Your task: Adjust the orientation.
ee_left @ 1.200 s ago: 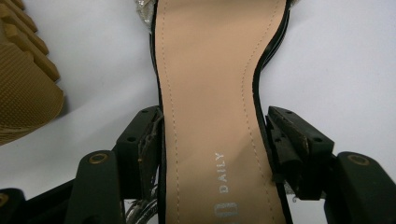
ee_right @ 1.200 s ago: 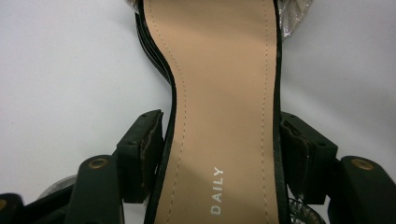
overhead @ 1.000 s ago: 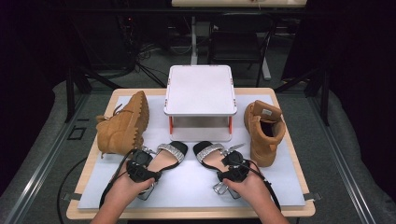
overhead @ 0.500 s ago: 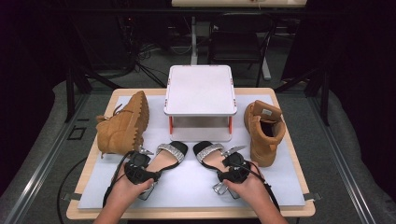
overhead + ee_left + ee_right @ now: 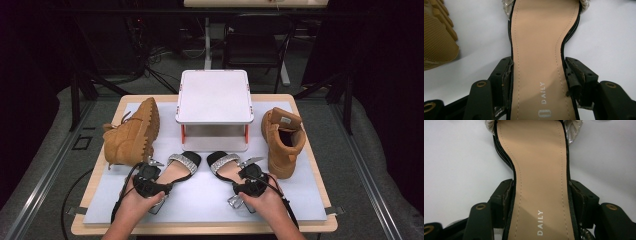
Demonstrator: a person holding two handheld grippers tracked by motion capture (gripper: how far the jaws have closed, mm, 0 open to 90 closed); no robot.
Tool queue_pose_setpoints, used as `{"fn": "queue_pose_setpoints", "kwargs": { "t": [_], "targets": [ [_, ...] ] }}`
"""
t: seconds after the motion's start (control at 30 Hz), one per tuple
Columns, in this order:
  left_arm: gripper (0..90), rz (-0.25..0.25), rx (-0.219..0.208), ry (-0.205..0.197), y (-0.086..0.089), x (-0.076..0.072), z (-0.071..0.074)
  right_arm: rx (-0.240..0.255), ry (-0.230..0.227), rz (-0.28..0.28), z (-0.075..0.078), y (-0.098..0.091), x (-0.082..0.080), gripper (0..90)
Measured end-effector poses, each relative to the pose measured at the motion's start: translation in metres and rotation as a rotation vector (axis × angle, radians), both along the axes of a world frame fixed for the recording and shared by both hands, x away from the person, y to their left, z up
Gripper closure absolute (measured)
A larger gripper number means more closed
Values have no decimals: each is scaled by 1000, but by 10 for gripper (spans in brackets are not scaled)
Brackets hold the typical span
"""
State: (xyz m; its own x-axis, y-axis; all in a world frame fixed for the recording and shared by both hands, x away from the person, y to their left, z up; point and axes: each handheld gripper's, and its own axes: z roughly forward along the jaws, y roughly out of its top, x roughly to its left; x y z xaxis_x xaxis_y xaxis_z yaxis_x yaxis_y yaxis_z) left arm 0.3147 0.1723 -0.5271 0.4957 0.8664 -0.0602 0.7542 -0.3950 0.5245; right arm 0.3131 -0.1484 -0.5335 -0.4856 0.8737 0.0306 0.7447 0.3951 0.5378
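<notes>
Left sandal: the black flat sandal with tan insole and silver glitter strap (image 5: 181,167) lies on the white-covered bench (image 5: 200,200), near the front edge, heel toward the person.
Left gripper (image 5: 150,176): its fingers (image 5: 504,75) sit either side of the sandal's waist, both pads right up against the sole edges, so it's pinching that sandal.
Right sandal: the matching black sandal with tan insole (image 5: 226,167) lies just beside the first, a bit apart.
Right gripper (image 5: 248,179): fingers (image 5: 505,195) have just been closing, now snug on the sole edges behind the "DAILY" print, pinching it.
Neighbours: tan suede boot on its side (image 5: 131,135) left, upright tan boot (image 5: 282,137) right, white square stand (image 5: 214,97) behind.
</notes>
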Motion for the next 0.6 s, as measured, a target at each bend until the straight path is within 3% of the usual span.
{"fn": "queue_pose_setpoints", "kwargs": {
  "t": [0.33, 0.6],
  "targets": [
    [396, -45, 41, 5, -2, 2, 1, -4, 6, 3, 0, 0, 1, 398],
    [420, 3, 7, -3, 0, 0, 0, -3, 0, -12, 0, 1, 0, 407]
  ]
}}
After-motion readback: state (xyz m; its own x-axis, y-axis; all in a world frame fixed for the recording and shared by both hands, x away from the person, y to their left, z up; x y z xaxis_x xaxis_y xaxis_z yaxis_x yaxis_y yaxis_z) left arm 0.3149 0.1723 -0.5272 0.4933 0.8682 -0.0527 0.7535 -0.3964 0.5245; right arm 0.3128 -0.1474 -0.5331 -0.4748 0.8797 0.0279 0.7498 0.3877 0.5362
